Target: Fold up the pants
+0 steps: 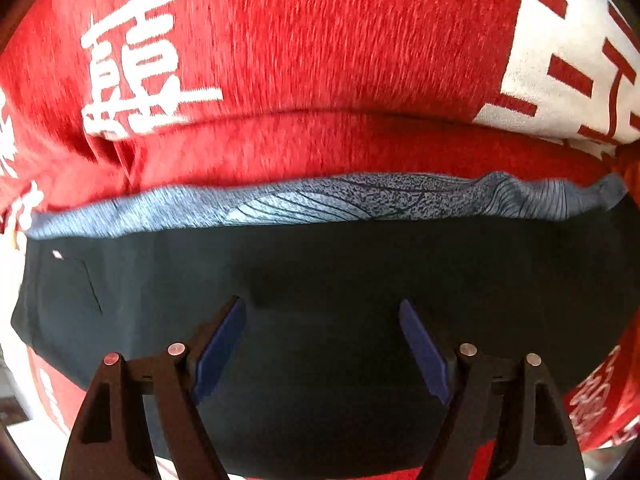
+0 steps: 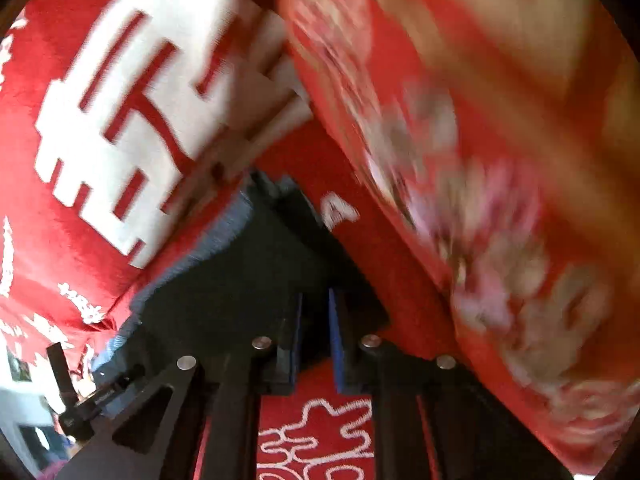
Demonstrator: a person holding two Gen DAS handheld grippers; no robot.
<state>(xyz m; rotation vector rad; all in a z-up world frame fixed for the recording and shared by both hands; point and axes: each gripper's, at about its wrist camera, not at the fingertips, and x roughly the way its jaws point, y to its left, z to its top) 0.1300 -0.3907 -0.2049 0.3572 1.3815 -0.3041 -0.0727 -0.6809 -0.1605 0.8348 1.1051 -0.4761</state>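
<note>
Pants (image 1: 320, 280) are laid folded on the red blanket (image 1: 320, 40). Left gripper (image 1: 322, 344) is held spread above them, nothing grasped; right gripper (image 2: 316, 332) is nearly clenched at their corner; whether cloth is pinched cannot be told. Further folding appears outstanding.

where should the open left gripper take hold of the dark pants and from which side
Probably at the far edge, where the grey patterned lining shows along the dark pants. That edge lies free against the red blanket, so a finger can slip under it. The left gripper hangs open above the flat middle, which offers no fold to pinch; come from above and move forward to the edge.
</note>
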